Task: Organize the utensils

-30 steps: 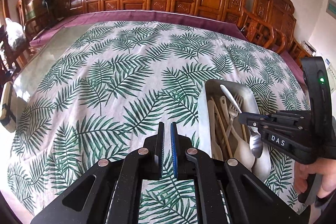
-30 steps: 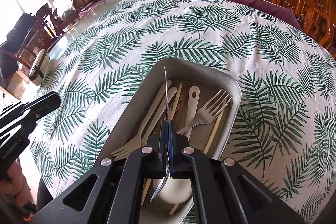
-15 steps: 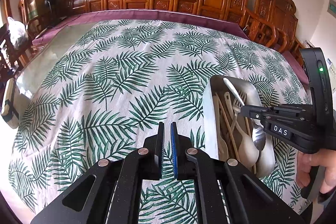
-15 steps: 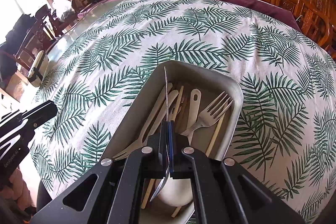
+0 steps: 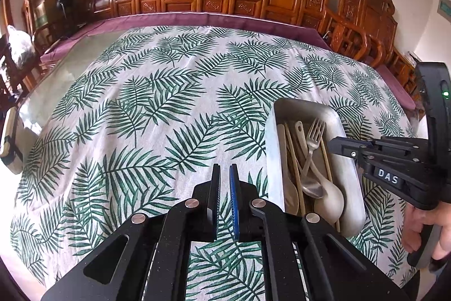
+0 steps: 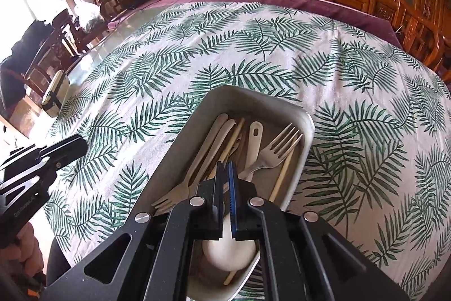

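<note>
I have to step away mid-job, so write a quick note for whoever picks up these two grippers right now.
Left tongs: open a slit, empty, over the tablecloth beside the tray.
Right tongs: open a slit, empty, over the tray's near end.
Forks, spoons and chopsticks lie in the tray.
Done: no utensil shows on the cloth.
Left: probably just pull both back.

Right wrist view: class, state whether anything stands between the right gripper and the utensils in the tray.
Nothing visible does. The right gripper hangs directly over the tray, and the fork and white spoon lie uncovered below its fingertips.
</note>
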`<state>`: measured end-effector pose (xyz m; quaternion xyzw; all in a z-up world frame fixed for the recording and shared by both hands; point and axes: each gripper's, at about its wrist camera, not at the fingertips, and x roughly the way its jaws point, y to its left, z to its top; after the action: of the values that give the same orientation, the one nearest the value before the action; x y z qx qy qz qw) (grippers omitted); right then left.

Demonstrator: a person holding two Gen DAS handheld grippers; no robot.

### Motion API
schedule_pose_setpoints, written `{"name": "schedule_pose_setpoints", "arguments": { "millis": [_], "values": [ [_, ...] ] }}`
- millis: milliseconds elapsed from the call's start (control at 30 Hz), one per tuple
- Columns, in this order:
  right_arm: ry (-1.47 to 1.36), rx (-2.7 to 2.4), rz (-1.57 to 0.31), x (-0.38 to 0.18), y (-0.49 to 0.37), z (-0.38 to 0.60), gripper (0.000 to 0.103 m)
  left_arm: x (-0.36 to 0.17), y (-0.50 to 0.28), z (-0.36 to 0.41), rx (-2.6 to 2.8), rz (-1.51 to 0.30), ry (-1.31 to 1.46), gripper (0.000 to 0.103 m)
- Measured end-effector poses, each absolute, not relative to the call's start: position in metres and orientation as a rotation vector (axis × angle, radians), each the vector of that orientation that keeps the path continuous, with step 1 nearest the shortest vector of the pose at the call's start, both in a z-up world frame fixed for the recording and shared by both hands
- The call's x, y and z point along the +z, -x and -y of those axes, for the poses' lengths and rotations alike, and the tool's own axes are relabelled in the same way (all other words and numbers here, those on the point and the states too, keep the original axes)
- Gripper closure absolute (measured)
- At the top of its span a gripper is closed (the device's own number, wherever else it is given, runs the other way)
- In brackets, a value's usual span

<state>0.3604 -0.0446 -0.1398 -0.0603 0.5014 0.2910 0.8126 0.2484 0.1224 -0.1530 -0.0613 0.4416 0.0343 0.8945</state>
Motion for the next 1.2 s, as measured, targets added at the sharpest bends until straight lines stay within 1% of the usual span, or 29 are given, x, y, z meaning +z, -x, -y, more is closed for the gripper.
{"name": "schedule_pose_setpoints", "arguments": {
  "millis": [133,200,267,333,367,400,433,467,500,533,567,600,667,700,767,800,967,1200],
  "values": [
    [0.137,0.618,-1.038,-0.132,-0.354,0.053,0.097,-0.153,-0.25,-0.118,0.069,-0.916,0.125,0.097],
    [0.131,0.608,-1.021,-0.127,-0.35,0.061,0.097,-0.152,-0.251,-0.116,0.067,-0.914,0.123,0.094],
    [0.121,0.597,-1.015,-0.125,-0.348,0.068,0.097,-0.15,-0.252,-0.113,0.067,-0.907,0.117,0.075],
    [0.122,0.573,-1.003,-0.123,-0.347,0.077,0.096,-0.149,-0.253,-0.11,0.064,-0.902,0.112,0.067],
    [0.123,0.564,-1.0,-0.122,-0.347,0.08,0.086,-0.148,-0.254,-0.108,0.064,-0.899,0.108,0.059],
    [0.122,0.554,-0.997,-0.122,-0.347,0.083,0.081,-0.147,-0.254,-0.106,0.065,-0.896,0.107,0.054],
    [0.12,0.54,-0.991,-0.121,-0.347,0.089,0.074,-0.146,-0.255,-0.104,0.066,-0.892,0.105,0.043],
    [0.118,0.531,-0.988,-0.121,-0.347,0.093,0.07,-0.145,-0.256,-0.102,0.067,-0.886,0.103,0.033],
    [0.115,0.516,-0.986,-0.121,-0.347,0.098,0.066,-0.144,-0.256,-0.1,0.067,-0.881,0.102,0.029],
    [0.113,0.504,-0.984,-0.121,-0.347,0.101,0.056,-0.144,-0.256,-0.099,0.068,-0.879,0.101,0.022],
    [0.111,0.487,-0.977,-0.12,-0.347,0.106,0.044,-0.144,-0.256,-0.098,0.07,-0.878,0.099,0.017],
    [0.11,0.475,-0.972,-0.119,-0.347,0.109,0.039,-0.144,-0.257,-0.096,0.07,-0.882,0.098,0.016],
    [0.109,0.446,-0.963,-0.119,-0.347,0.117,0.02,-0.146,-0.258,-0.092,0.059,-0.893,0.1,0.013],
    [0.108,0.433,-0.961,-0.118,-0.347,0.121,0.017,-0.146,-0.258,-0.09,0.057,-0.896,0.097,0.012],
    [0.103,0.416,-0.958,-0.119,-0.347,0.128,0.005,-0.147,-0.259,-0.087,0.057,-0.902,0.086,0.009],
    [0.099,0.404,-0.961,-0.119,-0.347,0.132,0.002,-0.147,-0.258,-0.085,0.058,-0.904,0.083,0.008],
    [0.088,0.365,-0.983,-0.123,-0.347,0.144,0.003,-0.147,-0.259,-0.077,0.068,-0.926,0.069,0.008],
    [0.075,0.343,-0.947,-0.111,-0.331,0.158,0.003,-0.14,-0.25,-0.066,0.064,-0.935,0.041,0.008]
  ]
}}
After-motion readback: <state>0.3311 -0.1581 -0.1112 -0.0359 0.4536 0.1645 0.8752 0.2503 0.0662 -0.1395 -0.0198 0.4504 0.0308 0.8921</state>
